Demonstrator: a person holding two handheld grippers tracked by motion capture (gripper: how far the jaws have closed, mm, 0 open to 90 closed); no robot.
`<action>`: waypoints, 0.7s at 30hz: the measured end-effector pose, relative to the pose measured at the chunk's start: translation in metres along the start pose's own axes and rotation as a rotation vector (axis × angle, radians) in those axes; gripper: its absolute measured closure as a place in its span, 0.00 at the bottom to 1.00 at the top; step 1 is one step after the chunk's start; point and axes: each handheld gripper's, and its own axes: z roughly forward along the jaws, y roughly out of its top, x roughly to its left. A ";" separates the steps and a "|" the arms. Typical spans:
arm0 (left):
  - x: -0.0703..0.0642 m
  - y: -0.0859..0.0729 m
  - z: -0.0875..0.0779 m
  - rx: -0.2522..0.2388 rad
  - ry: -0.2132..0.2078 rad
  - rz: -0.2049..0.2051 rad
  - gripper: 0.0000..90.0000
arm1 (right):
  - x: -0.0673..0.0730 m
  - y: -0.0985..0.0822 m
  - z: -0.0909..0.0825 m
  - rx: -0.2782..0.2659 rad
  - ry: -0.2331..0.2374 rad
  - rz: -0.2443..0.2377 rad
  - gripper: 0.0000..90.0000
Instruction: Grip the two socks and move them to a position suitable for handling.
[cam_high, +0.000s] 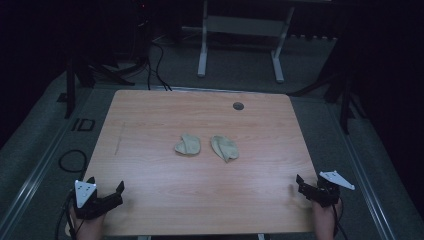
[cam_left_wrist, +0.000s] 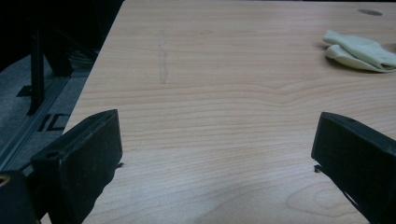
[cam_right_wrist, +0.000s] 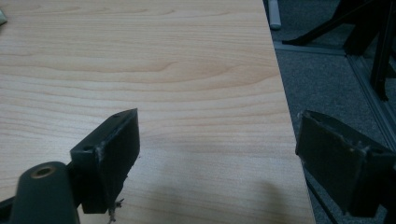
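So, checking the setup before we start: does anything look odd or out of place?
Nothing serious. Two socks lie crumpled mid-table, apart. A faint grey scuff marks the wooden table. Both grippers, left and right, sit open at the near corners.

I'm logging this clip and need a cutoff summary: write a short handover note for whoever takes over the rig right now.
Left hand-held gripper: open, holding nothing, at the table's near left corner.
Right hand-held gripper: open, holding nothing, at the near right edge.
Two pale socks lie mid-table, left sock and right sock, side by side, apart, both crumpled.
Done: nothing visible, socks untouched.
Left: probably reach in and handle both socks.
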 end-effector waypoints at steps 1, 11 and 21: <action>0.000 0.000 0.000 0.000 -0.001 0.002 0.02 | 0.000 0.000 0.000 -0.002 0.001 0.002 0.15; -0.011 0.005 0.002 -0.012 -0.015 0.031 0.02 | -0.003 0.000 0.000 0.014 0.033 0.017 0.15; -0.015 0.005 0.000 -0.018 -0.048 0.040 0.02 | 0.005 0.011 0.004 0.114 0.114 0.028 0.15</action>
